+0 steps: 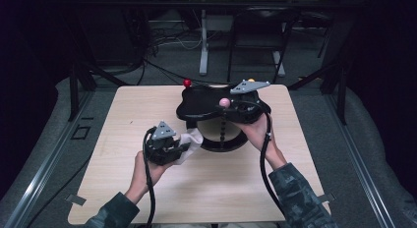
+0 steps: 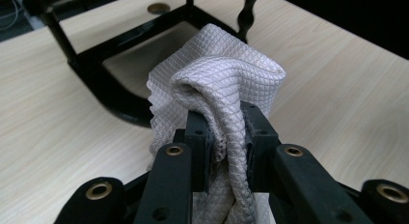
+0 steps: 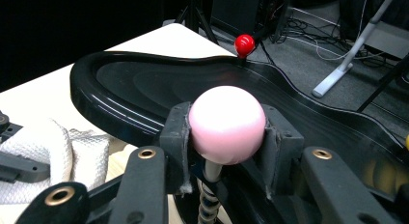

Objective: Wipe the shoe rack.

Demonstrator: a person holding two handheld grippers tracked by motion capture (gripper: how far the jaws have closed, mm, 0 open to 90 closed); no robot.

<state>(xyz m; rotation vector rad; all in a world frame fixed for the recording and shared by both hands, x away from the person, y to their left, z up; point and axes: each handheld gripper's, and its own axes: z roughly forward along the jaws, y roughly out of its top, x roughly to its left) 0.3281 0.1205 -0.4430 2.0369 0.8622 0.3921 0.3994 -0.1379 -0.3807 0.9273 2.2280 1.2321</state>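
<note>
The left claw [image 1: 183,150], raised just off the pale wooden surface [image 1: 118,139], clenched a bunched white waffle-weave cloth [image 2: 222,89] beside the black stand's base ring [image 2: 111,96]. The right claw [image 3: 226,132], held level, gripped the pink ball knob [image 3: 226,123] at the black tray's [image 3: 144,84] rim. Cables [image 1: 162,39] crossed the grey floor beyond.

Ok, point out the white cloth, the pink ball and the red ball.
white cloth [image 2: 226,84], left gripper view, on its bunched top fold.
pink ball [image 3: 226,123], right gripper view, on its front face.
red ball [image 3: 244,44], right gripper view, on its middle.
</note>
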